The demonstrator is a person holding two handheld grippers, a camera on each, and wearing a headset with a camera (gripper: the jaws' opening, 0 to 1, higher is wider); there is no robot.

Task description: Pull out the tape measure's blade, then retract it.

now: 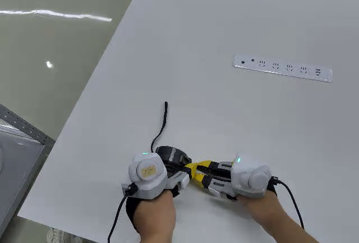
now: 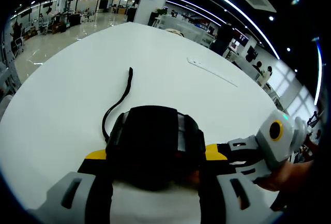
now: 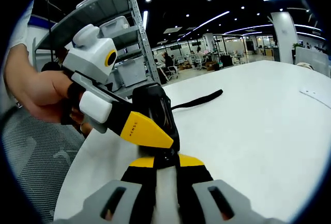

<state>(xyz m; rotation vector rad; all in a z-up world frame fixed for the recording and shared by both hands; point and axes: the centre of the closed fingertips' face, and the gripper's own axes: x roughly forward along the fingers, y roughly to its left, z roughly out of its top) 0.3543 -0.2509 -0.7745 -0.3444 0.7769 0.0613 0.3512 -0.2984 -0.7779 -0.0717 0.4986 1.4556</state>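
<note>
Tape measure, black, near the front edge of the white table, clamped across its case by the left gripper. Strap trailing away over the tabletop. Right gripper pinched nearly together on the case's lower edge. Power strip well apart.

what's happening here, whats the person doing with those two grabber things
A person is working a black tape measure on a white table with two handheld grippers. The left gripper clamps the case between its jaws. The right gripper has its jaws drawn close together at the case's front edge, apparently on the blade tip, though the tip itself is hidden. No blade looks drawn out yet. The case's wrist strap trails across the table, and a power strip lies farther off.
</note>
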